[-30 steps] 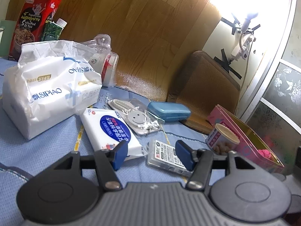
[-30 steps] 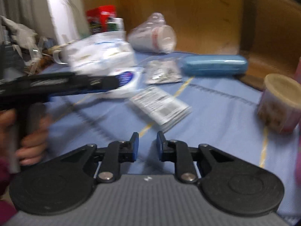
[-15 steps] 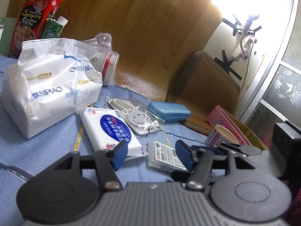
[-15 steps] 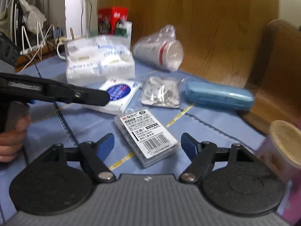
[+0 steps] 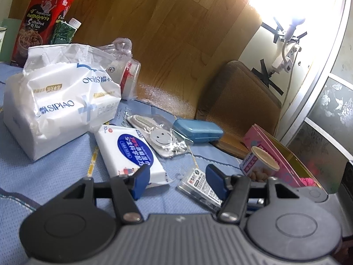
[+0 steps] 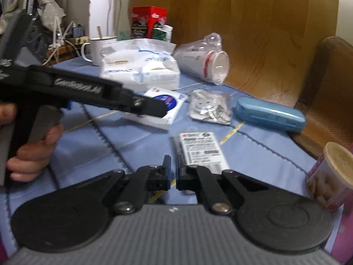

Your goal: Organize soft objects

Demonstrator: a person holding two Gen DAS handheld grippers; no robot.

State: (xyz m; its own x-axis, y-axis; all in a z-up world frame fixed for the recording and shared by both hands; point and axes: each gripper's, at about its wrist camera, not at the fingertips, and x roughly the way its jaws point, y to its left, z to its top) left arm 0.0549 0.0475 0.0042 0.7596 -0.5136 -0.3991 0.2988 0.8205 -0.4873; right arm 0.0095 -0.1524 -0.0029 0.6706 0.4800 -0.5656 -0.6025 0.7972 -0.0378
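Note:
A large white SIPIAO tissue pack (image 5: 59, 101) (image 6: 141, 70) lies on the blue tablecloth. A small white wet-wipe pack with a blue oval label (image 5: 130, 152) (image 6: 158, 108) lies in front of it. My left gripper (image 5: 178, 178) is open and empty, its left fingertip at the wipe pack's near corner. My right gripper (image 6: 173, 172) is shut and empty, low over the cloth beside a clear labelled case (image 6: 201, 149) (image 5: 198, 187). The left gripper's body (image 6: 88, 92) crosses the right wrist view.
A bagged smiley-face item (image 5: 161, 137), a blue glasses case (image 5: 197, 130), a round snack tub (image 5: 260, 163), a pink box (image 5: 280, 154), bagged paper cups (image 6: 203, 59), a red tin (image 5: 42, 19), a mug (image 6: 99, 48) and a brown chair back (image 5: 238, 101) surround them.
My right gripper opened wide over the labelled case, then shut again and shifted left of it. The left gripper has barely moved and stays open.

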